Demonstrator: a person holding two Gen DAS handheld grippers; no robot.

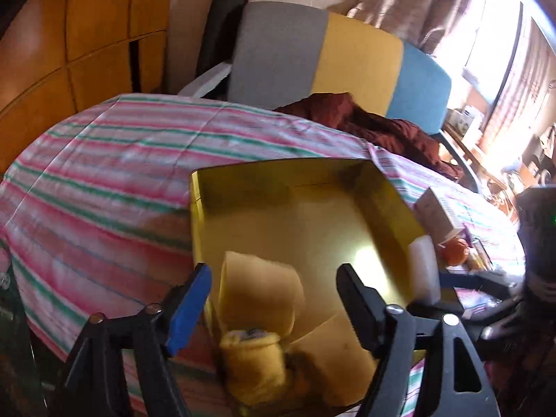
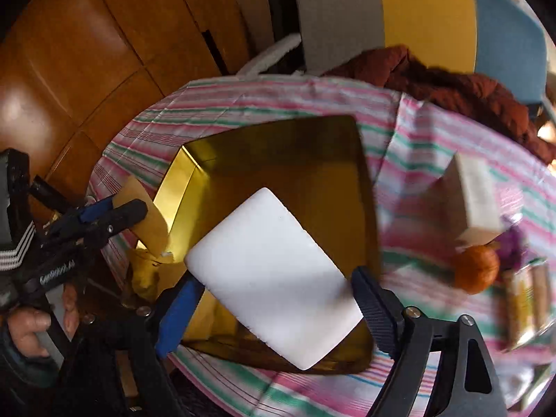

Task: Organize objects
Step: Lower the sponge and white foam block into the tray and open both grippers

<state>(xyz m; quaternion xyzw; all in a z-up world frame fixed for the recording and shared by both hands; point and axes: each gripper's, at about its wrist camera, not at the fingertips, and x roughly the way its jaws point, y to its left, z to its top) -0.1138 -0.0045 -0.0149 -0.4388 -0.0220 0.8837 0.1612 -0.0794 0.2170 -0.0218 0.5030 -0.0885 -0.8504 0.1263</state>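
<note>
Holding a white block (image 2: pixel 274 278) above gold box (image 2: pixel 278 146), right gripper (image 2: pixel 274 299) clamped, left gripper (image 1: pixel 274 299) apart, lettering unreadable.

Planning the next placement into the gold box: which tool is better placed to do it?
Right. The right tool already grips the white block above the gold box. The left tool is open and empty over the box's near end.
</note>
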